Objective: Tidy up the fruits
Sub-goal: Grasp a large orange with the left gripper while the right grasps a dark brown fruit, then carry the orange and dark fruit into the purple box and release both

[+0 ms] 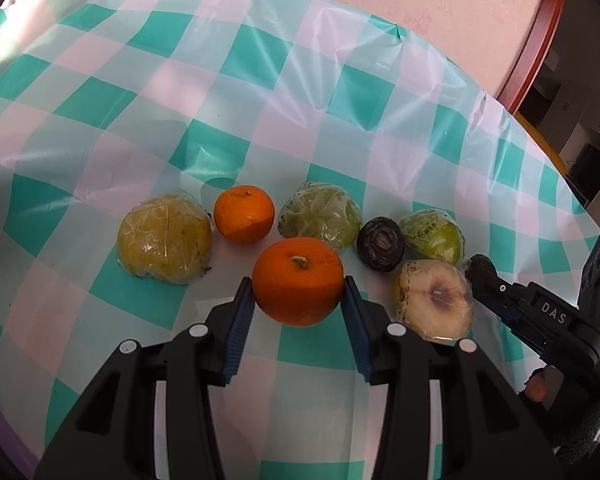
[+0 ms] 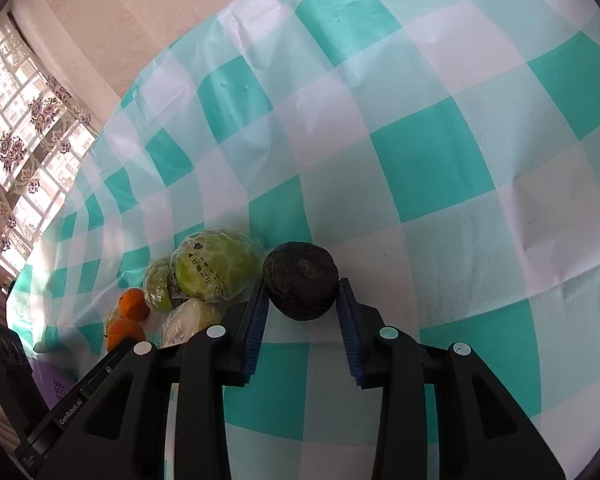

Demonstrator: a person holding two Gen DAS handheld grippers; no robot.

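Observation:
My left gripper (image 1: 298,294) is shut on a big orange (image 1: 298,280), its blue pads pressed on both sides, low over the checked cloth. My right gripper (image 2: 302,304) is shut on a dark, rough round fruit (image 2: 300,286), also just above the cloth. Around the orange lie a yellow wrapped fruit (image 1: 164,240), a small orange (image 1: 244,214), two green wrapped fruits (image 1: 320,216) (image 1: 434,236), a second dark fruit (image 1: 381,243) and a pale wrapped fruit (image 1: 436,300). The right gripper's black body reaches in just right of the pale fruit in the left wrist view.
A teal and white checked tablecloth (image 1: 260,80) covers the round table. Its far edge meets a pink wall; a window stands at the left (image 2: 20,140). A wooden door frame (image 1: 540,32) is at the right. A purple item (image 2: 52,384) lies near the table's edge.

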